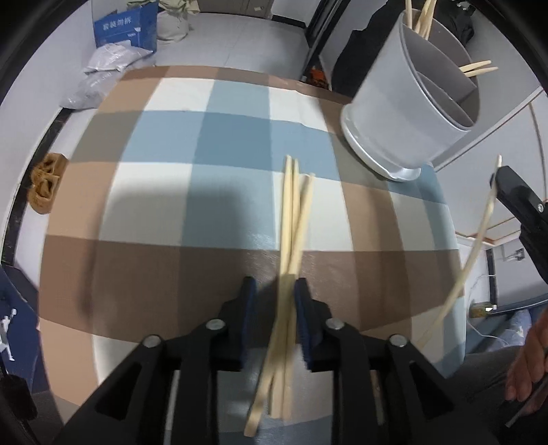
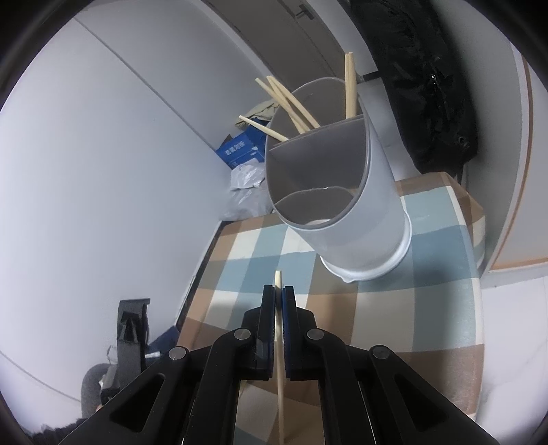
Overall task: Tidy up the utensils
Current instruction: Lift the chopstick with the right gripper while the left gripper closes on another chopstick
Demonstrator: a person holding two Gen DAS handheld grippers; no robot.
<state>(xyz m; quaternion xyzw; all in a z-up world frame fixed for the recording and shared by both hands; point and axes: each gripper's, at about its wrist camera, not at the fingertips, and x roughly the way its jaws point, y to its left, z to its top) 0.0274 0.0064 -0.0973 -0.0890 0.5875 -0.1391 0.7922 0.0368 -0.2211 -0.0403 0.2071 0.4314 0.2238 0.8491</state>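
Several pale wooden chopsticks (image 1: 291, 219) lie in a bundle on the checked tablecloth (image 1: 164, 171). My left gripper (image 1: 274, 291) is open just above them, its jaws either side of the bundle's near part. My right gripper (image 2: 278, 294) is shut on a single chopstick (image 2: 280, 363), held in the air in front of the grey divided utensil holder (image 2: 342, 205). That holder (image 1: 411, 102) stands at the table's far right and has several chopsticks (image 2: 291, 102) in its back compartments. The right gripper (image 1: 496, 185) and its chopstick (image 1: 472, 253) also show at the right edge of the left wrist view.
The table's edges drop off at the right and far sides. On the floor beyond are a blue cardboard box (image 1: 126, 27), plastic bags (image 1: 102, 68) and a brown object (image 1: 46, 181). A black bag (image 2: 428, 85) hangs behind the holder.
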